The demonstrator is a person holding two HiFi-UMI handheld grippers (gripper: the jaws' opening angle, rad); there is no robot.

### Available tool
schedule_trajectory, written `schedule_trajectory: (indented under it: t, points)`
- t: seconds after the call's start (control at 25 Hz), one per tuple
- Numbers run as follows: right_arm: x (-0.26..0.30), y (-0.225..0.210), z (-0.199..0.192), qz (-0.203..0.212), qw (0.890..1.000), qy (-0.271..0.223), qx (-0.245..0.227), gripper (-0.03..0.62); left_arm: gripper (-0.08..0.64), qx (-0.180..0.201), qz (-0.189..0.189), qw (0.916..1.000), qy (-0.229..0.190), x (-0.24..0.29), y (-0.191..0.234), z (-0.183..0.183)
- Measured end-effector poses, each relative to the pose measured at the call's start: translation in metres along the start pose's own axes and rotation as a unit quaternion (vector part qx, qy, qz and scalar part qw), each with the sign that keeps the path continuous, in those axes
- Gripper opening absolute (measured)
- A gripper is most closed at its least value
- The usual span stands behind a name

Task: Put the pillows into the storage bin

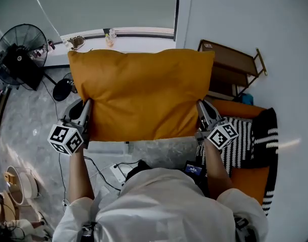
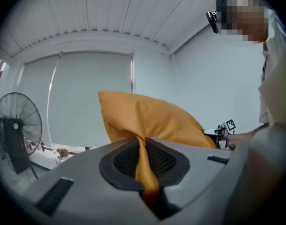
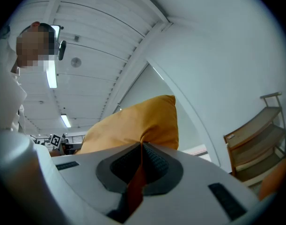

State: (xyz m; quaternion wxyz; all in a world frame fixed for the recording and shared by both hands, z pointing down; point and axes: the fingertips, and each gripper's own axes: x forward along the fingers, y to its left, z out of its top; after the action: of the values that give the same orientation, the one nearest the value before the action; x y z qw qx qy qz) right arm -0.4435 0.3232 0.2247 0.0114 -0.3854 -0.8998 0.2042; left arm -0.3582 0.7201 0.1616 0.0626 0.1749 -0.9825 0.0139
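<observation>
Between the two hand-held grippers, up in the air before the person's chest, hangs the mustard pillow point(image 1: 143, 92), spread broadside and touching nothing else. The left hand-held gripper point(image 1: 87, 109) is clamped on a pinch of fabric low on the pillow's left edge. Its own view shows the cloth drawn to a thin fold between the closed jaws. The right hand-held gripper point(image 1: 200, 110) bites the right edge the same way, at about the same height.

Seen from the head view, the top edge lies just below the window sill point(image 1: 143, 43), and the upper right corner overlaps the wooden shelf point(image 1: 234, 67). A fan point(image 1: 20, 49) stands on the pale floor point(image 1: 27, 120), well apart from the left corner. Beside the right forearm, a black-and-white striped pillow point(image 1: 242, 145) lies on an orange seat point(image 1: 249, 178). Below the lower edge, floor and a few cables point(image 1: 101, 173) show.
</observation>
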Motion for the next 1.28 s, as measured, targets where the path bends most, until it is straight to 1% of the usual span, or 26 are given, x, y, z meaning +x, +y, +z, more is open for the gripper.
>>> schedule_trajectory:
  t: [0.2, 0.36, 0.48, 0.64, 0.76, 0.84, 1.04, 1.16, 1.28]
  points:
    - [0.066, 0.059, -0.047, 0.045, 0.999, 0.025, 0.016, 0.035, 0.041, -0.006, 0.044, 0.9989, 0.011, -0.062, 0.074, -0.018]
    - [0.109, 0.091, -0.089, 0.071, 0.996, 0.052, 0.031, 0.035, 0.041, -0.010, 0.078, 0.9967, 0.024, -0.097, 0.122, -0.041]
    - [0.138, 0.114, -0.125, 0.081, 0.993, 0.078, 0.044, 0.035, 0.041, -0.020, 0.100, 0.9941, 0.037, -0.121, 0.158, -0.069]
    - [0.180, 0.148, -0.178, 0.093, 0.988, 0.115, 0.052, 0.035, 0.041, -0.032, 0.137, 0.9884, 0.059, -0.160, 0.207, -0.108]
    - [0.199, 0.170, -0.220, 0.098, 0.983, 0.145, 0.062, 0.035, 0.041, -0.056, 0.158, 0.9832, 0.074, -0.189, 0.234, -0.146]
    - [0.208, 0.177, -0.246, 0.099, 0.978, 0.165, 0.075, 0.035, 0.041, -0.073, 0.169, 0.9793, 0.085, -0.203, 0.246, -0.172]
    - [0.236, 0.186, -0.306, 0.098, 0.967, 0.209, 0.106, 0.035, 0.041, -0.103, 0.192, 0.9697, 0.110, -0.218, 0.282, -0.229]
    - [0.248, 0.187, -0.344, 0.095, 0.959, 0.242, 0.118, 0.035, 0.041, -0.124, 0.197, 0.9628, 0.136, -0.223, 0.299, -0.269]
    - [0.260, 0.181, -0.393, 0.087, 0.949, 0.271, 0.134, 0.035, 0.041, -0.135, 0.199, 0.9564, 0.165, -0.220, 0.322, -0.310]
